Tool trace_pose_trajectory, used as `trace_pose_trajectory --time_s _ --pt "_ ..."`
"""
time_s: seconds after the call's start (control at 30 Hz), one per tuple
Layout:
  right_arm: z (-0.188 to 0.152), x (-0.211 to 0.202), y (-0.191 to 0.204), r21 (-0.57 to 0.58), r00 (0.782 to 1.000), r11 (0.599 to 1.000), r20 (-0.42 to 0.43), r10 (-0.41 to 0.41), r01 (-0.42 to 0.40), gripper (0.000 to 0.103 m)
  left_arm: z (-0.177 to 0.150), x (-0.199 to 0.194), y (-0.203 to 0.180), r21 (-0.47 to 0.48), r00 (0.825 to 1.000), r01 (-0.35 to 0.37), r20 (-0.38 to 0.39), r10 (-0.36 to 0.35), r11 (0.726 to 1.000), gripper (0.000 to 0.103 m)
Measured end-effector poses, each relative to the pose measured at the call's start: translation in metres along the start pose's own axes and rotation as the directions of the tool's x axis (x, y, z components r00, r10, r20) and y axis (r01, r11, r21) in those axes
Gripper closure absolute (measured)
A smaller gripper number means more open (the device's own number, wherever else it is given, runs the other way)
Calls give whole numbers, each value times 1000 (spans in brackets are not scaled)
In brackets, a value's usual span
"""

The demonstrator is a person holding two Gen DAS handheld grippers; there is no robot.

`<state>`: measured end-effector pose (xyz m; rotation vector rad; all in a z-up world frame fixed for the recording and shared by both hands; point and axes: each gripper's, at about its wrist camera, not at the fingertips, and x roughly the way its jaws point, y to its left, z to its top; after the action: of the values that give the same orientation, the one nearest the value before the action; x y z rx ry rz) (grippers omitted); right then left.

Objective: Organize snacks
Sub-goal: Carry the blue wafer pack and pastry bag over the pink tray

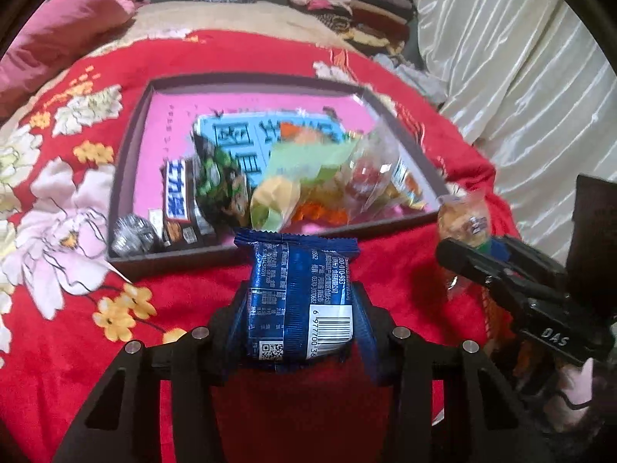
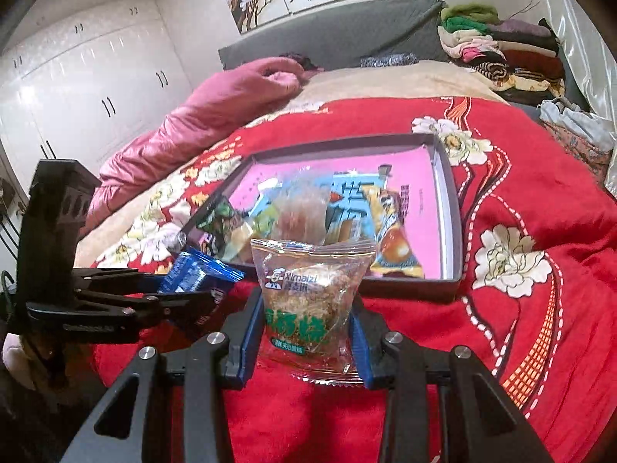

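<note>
A blue foil snack packet [image 1: 300, 293] stands between the pads of my left gripper [image 1: 300, 308], which is shut on it just in front of the dark tray [image 1: 131, 162]. The tray has a pink lining and holds several snack packets, among them a black bar [image 1: 179, 200] and a clear bag [image 1: 370, 169]. My right gripper [image 2: 306, 328] is shut on a clear packet of brown snack [image 2: 312, 297], also just short of the tray's near rim [image 2: 416, 289]. Each view shows the other gripper beside it: the right gripper [image 1: 474, 254] with its packet, the left gripper [image 2: 193, 301] with the blue packet [image 2: 196, 274].
Everything rests on a bed with a red floral cover [image 1: 65, 231]. A pink quilt [image 2: 200, 115] lies at the back left, folded clothes [image 2: 501, 46] are stacked at the back right, white curtains [image 1: 520, 58] hang on the right, and white wardrobes [image 2: 88, 77] stand at the left.
</note>
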<state>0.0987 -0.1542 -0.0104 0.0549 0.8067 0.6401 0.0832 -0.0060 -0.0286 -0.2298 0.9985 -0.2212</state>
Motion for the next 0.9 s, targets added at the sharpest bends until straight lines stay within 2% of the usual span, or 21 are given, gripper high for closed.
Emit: trace_pose_trajectory --time_s 0.43,0.9 --pt "13 -9 -6 -23 996 999 79 -35 37 62 12 -26 -1 -28 998 -12 66 14 1000 53" --pt "22 -13 -12 -16 992 999 118 -40 42 62 24 -30 -1 -33 995 -22 97 25 999 53"
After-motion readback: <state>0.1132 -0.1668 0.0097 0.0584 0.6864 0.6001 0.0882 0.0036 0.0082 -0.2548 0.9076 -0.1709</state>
